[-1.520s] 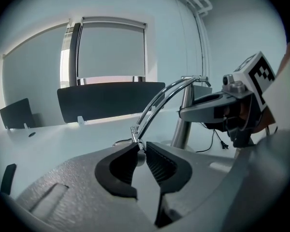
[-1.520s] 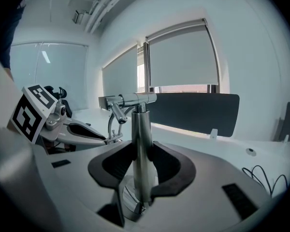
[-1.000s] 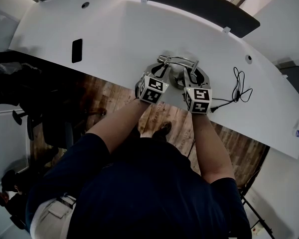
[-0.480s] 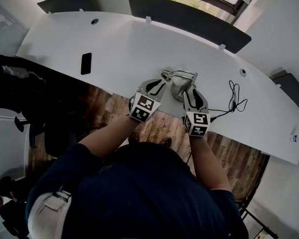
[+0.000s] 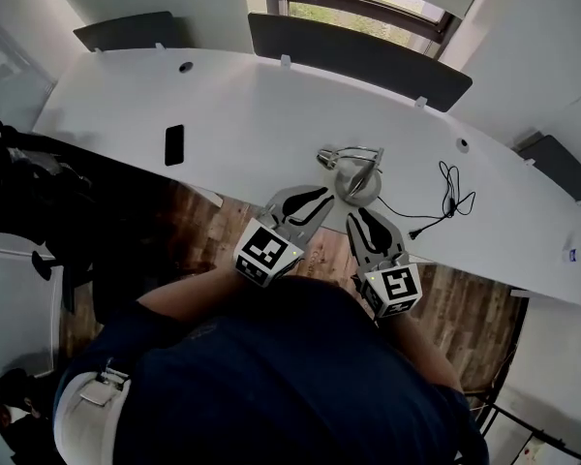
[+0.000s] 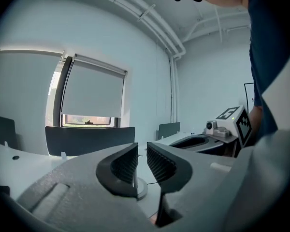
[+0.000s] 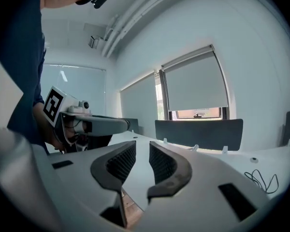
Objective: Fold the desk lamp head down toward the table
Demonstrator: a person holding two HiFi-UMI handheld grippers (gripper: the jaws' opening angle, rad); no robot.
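Two grippers are hanging in my hands above the near edge of the tabletop [image 5: 271,95], and neither one is touching the desk lamp [image 5: 351,172]. I am holding the left gripper [image 5: 321,194] just to the lamp's near-left. Its own camera is showing its jaws [image 6: 141,153] standing only a narrow gap apart, with nothing between the ribbed pads. I am holding the right gripper [image 5: 356,219] just on the near side of the lamp. Its jaws [image 7: 142,153] have just been closing and are now standing moderately apart, also with nothing between them. Each gripper is showing in the other's view, the right one [image 6: 222,129] off to the side of the left, and the left one [image 7: 92,124] beside the right.

The lamp is sitting on the tabletop close to the near edge, right of the middle, with its round base toward me and its arm and head lying across the far side of the base. From above I cannot tell how low the head is lying.

A black cable [image 5: 452,194] is trailing from the lamp toward the right end of the tabletop and looping there. A flat black object [image 5: 174,144] is lying near the left part of the near edge. Dark panels [image 5: 358,54] are standing along the far edge.
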